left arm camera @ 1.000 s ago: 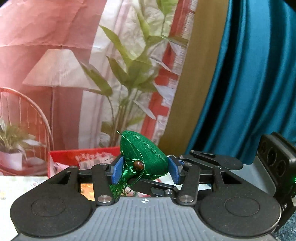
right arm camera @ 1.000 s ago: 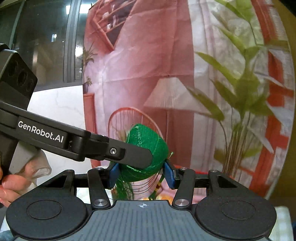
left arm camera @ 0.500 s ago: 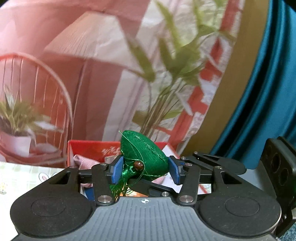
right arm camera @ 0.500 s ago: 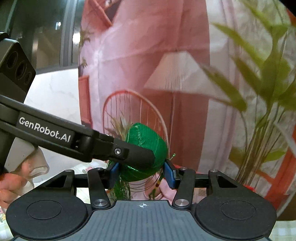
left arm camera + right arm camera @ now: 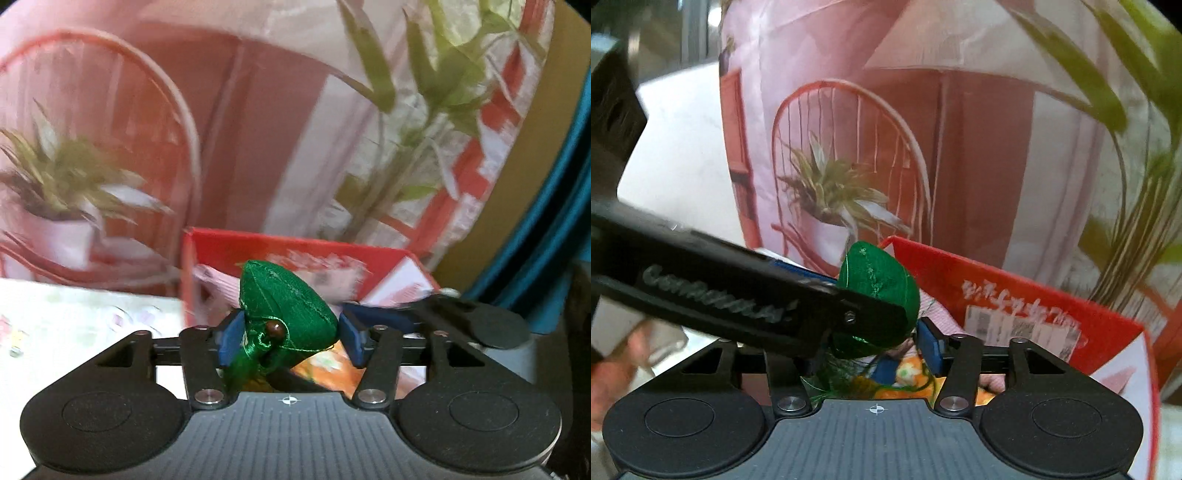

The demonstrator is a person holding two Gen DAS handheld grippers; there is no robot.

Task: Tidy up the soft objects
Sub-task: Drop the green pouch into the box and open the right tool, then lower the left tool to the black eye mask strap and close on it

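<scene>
A: Left wrist view?
B: The left gripper (image 5: 288,334) clamps the green satin stuffed pouch with brown bead (image 5: 286,306) between both blue pads, above the open red cardboard box (image 5: 295,245).

A: Right wrist view?
B: The right gripper (image 5: 871,345) also brackets the pouch (image 5: 881,286); pad contact cannot be confirmed. The box (image 5: 1015,280) lies just beyond.

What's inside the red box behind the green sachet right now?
Inside the red box the right wrist view shows pink fabric and an orange patterned soft item. The green sachet and both grippers cover most of the interior, so anything more is hidden.
</scene>
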